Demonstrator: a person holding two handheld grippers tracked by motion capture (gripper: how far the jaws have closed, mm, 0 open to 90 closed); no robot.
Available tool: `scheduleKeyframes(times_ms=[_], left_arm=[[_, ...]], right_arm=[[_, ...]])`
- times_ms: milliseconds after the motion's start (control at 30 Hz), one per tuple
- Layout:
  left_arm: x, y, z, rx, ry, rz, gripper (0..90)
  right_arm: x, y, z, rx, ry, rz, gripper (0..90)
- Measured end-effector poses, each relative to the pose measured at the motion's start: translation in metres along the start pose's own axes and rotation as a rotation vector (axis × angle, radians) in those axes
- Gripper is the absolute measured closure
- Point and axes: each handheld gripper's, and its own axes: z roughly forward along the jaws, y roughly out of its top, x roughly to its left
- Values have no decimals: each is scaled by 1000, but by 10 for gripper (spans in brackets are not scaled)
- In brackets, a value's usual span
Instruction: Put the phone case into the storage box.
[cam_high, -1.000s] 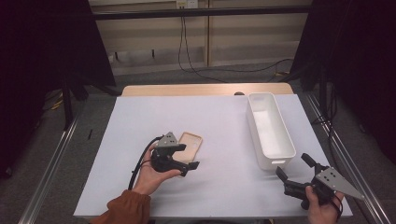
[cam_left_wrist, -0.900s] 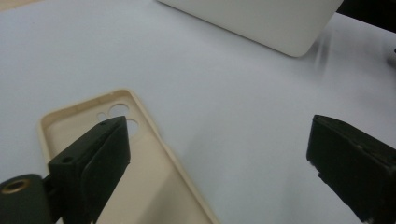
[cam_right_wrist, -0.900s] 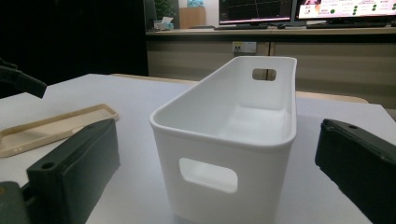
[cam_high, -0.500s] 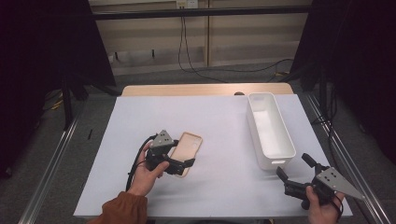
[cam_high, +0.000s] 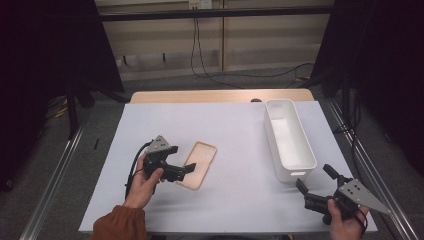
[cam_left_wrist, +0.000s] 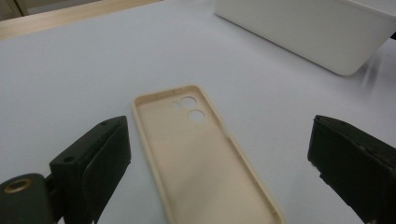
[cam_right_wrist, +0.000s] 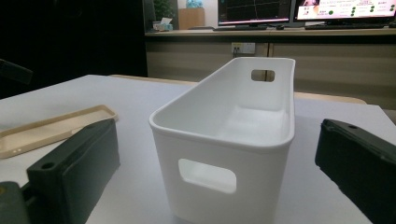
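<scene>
Holding your left gripper (cam_high: 189, 169) low over the white sheet covering the table (cam_high: 235, 130), you have its jaws spread wide, and they have just been opening; the beige rubbery phone case (cam_high: 198, 164) lies between them with neither pad pressing on it. In the left gripper view the case lies flat, hollow side up, with its two round camera holes (cam_left_wrist: 192, 108) at the far end (the end away from you). It rests on the sheet, well apart from the long white plastic bin with cut-out handles (cam_high: 289, 138), which stands toward the right edge of the table.

Your right gripper (cam_high: 314, 184) sits near the front right corner of the sheet, just beside the near end of the bin. Its jaws stand wide apart too, released, with nothing between them; the right gripper view looks along them straight at the bin's near handle slot (cam_right_wrist: 207, 175).
</scene>
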Motion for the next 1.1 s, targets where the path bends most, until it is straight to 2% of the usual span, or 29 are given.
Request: scheduleKeyframes(times_ms=[133, 200, 333, 400, 467, 533, 600, 667, 700, 767, 833, 933, 1100], left_arm=[[5, 1, -4, 43, -7, -14, 54], [7, 0, -5, 61, 6, -12, 49], [13, -1, -7, 85, 21, -53, 45], [17, -1, -8, 93, 50, -58, 37], [21, -2, -7, 104, 41, -84, 36], [24, -3, -4, 115, 49, -80, 35], [26, -4, 0, 142, 34, -83, 35], [28, -5, 4, 152, 38, -74, 47], [30, -4, 6, 170, 16, -70, 51], [32, -3, 9, 179, 11, -63, 54], [32, -1, 13, 199, 22, -44, 55], [32, 1, 18, 221, 11, -51, 62], [32, 4, 29, 284, 16, -28, 67]], right_arm=[[0, 0, 0, 1, 1, 0, 0], [0, 0, 0, -1, -1, 1, 0], [0, 0, 0, 0, -2, 1, 0], [0, 0, 0, -1, -1, 1, 0], [0, 0, 0, 0, 0, 1, 0], [0, 0, 0, 1, -1, 3, 0], [0, 0, 0, 1, -1, 2, 0], [0, 0, 1, 1, -2, 1, 0], [0, 0, 1, 3, -1, 1, 0], [0, 0, 1, 2, -1, 3, 0], [0, 0, 1, 3, -1, 1, 0], [0, 0, 1, 3, 0, 1, 0], [0, 0, 1, 3, -1, 0, 0]])
